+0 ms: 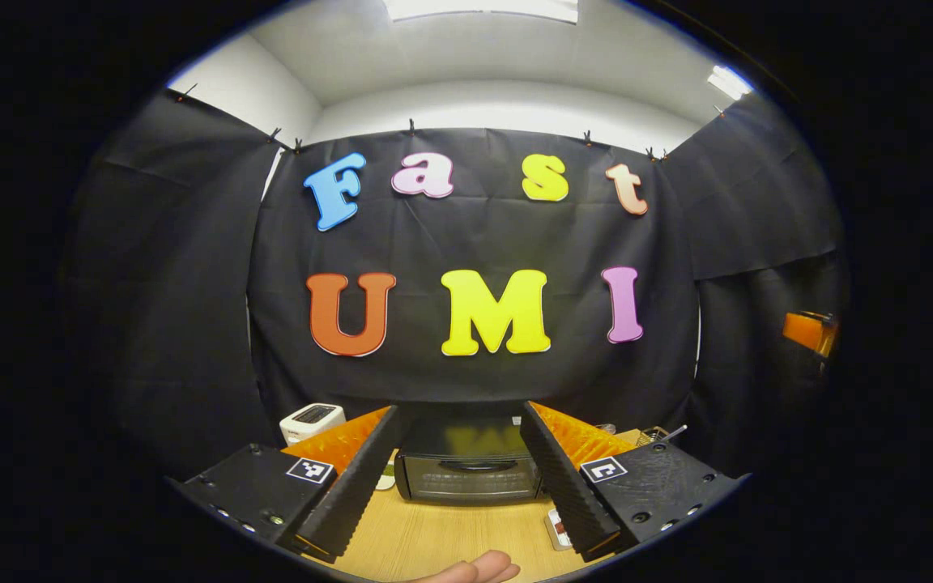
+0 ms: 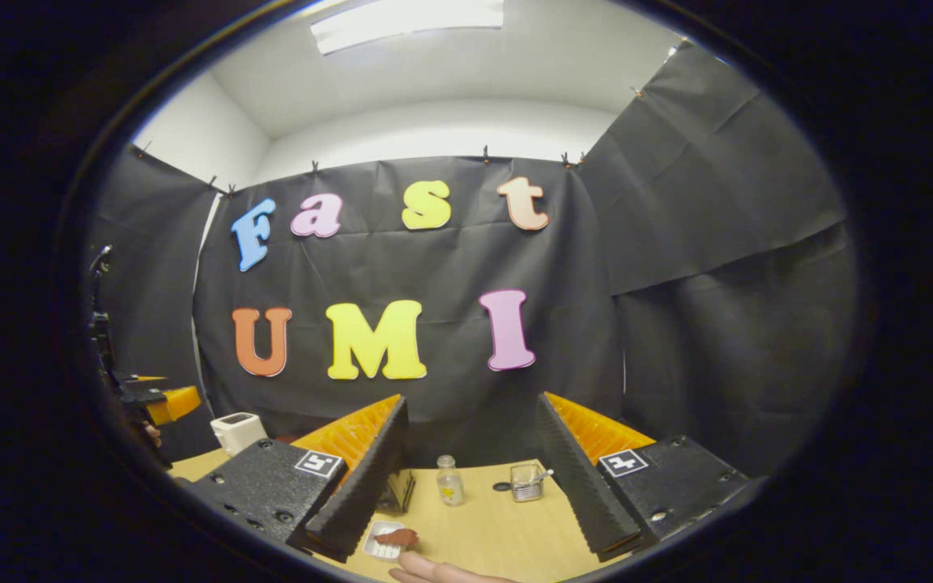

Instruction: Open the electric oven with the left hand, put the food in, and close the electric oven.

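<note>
In the left gripper view a person's fingertips (image 1: 475,568) show at the bottom edge, closest of all, over the pale wood-grain tabletop (image 1: 450,538). Above them the left gripper (image 1: 460,486) holds its jaws wide apart with nothing between them; each finger (image 1: 353,486) is a black ridged wedge backed by ribbed orange plastic. Left of the black boxy electric oven (image 1: 469,465) stands a small white rounded toaster (image 1: 312,421). The oven sits centred between the fingers, well beyond their tips, door closed, its glass front glossy with a curved dark handle. Right of the oven lies a small white and red object (image 1: 557,528), too hidden to identify.

In the right gripper view the right gripper (image 2: 470,494) is likewise spread and empty. Near its left finger, a reddish-brown piece of food (image 2: 398,537) rests on a small white rectangular tray (image 2: 381,544). Further right stand a clear glass bottle (image 2: 449,480) and a square clear glass container (image 2: 526,481).
</note>
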